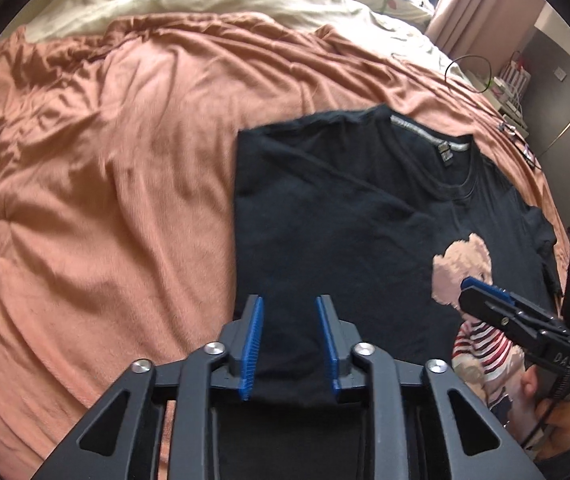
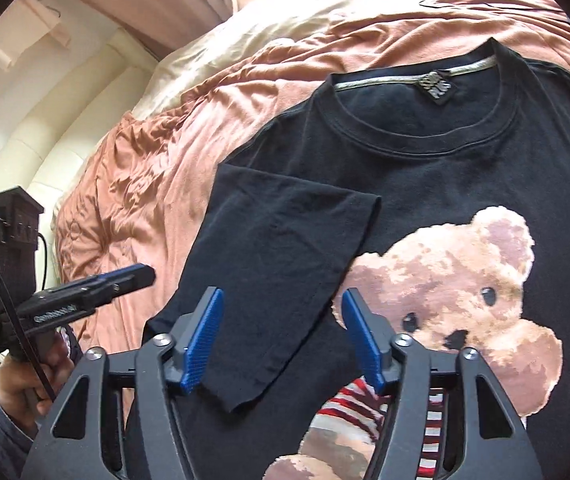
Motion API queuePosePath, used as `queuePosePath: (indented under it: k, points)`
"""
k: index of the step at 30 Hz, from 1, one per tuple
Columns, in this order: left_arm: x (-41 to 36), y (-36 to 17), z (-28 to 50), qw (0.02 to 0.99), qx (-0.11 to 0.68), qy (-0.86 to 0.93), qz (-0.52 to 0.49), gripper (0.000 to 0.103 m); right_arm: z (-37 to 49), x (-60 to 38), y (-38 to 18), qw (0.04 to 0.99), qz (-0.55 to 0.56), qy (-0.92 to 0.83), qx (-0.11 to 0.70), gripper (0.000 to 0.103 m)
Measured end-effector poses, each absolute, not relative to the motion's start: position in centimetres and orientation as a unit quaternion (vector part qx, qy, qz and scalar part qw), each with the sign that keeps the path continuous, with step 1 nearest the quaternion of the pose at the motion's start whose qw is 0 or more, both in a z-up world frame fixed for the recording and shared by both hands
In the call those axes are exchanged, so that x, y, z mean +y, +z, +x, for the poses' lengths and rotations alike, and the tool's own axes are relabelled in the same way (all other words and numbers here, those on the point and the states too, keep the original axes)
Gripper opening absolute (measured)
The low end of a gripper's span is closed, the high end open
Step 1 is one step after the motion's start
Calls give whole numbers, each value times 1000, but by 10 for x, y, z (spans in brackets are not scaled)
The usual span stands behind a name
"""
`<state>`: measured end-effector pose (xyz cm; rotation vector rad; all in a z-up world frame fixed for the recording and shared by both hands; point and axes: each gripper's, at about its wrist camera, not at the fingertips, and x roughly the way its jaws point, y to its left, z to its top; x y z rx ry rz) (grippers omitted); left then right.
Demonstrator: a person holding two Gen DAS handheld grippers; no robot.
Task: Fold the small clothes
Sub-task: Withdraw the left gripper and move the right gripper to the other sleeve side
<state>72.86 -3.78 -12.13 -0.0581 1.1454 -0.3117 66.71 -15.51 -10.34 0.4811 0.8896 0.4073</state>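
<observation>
Both grippers' fingers (image 2: 205, 340) gape empty above the black t-shirt (image 1: 325, 220), seemingly untouching, one sleeve (image 2: 285, 240) folded in.

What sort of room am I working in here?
Most likely a bedroom. The black T-shirt lies on a bed with a rumpled orange sheet and a cream duvet, and a curtain hangs in the far corner.

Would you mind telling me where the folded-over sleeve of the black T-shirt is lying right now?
In the right wrist view, the sleeve lies folded onto the T-shirt front, left of the bear print and below the collar.
</observation>
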Motion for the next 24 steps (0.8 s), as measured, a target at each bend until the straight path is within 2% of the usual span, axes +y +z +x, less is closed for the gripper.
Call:
queuePosePath:
  k: [2,10,19,24]
  points:
    - [-34,-132,726,824,548,-143,-26,20,668,-144,-104,854,217,201,428,47]
    - [-15,-161,713,809,574,-128,-10,16,673,-106,-114,844,172,214,461,47]
    - [2,-146,684,815,567,-114,-39,16,659,-77,-107,841,70,197,500,47]
    - [8,-127,658,829,546,-101,-57,17,637,-81,-90,851,51,185,489,47]
